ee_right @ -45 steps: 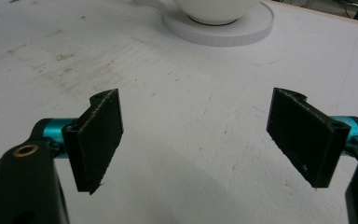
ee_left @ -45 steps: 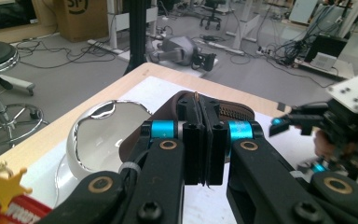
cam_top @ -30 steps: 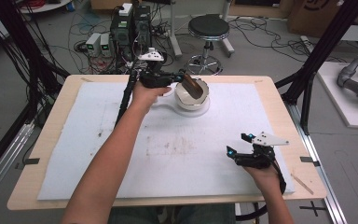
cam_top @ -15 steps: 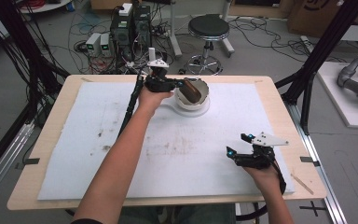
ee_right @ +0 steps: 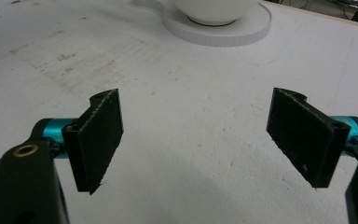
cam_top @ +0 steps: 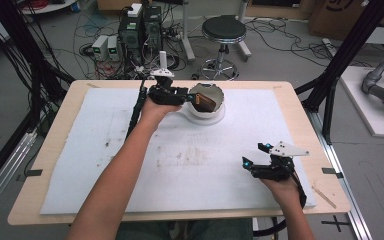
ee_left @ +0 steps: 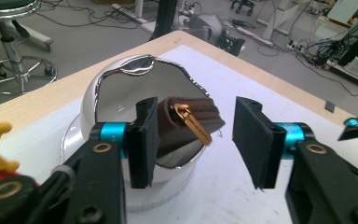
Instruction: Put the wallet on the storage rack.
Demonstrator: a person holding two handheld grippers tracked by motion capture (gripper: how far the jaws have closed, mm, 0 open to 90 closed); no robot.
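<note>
A brown zip pouch (cam_top: 206,101) with a gold pull tab lies tilted inside a shiny bowl (cam_top: 215,90) on a white round base at the table's far middle. My left gripper (cam_top: 187,96) hovers at the bowl's left rim, open. In the left gripper view the pouch (ee_left: 191,119) rests in the bowl (ee_left: 121,79) just beyond the open jaws of the left gripper (ee_left: 196,126), the left jaw overlapping its end. My right gripper (cam_top: 254,154) stands open over the white mat at the front right, nothing between the jaws of the right gripper (ee_right: 196,135).
A white mat (cam_top: 130,150) with brownish stains covers most of the wooden table (cam_top: 290,95). The bowl's white base (ee_right: 223,30) lies far ahead of the right gripper. A stool (cam_top: 223,30) and electronics boxes (cam_top: 140,27) stand on the floor beyond the table.
The pouch sits lower in the bowl than before, and my left gripper has drawn back slightly to the left of it. The right gripper has not moved.
</note>
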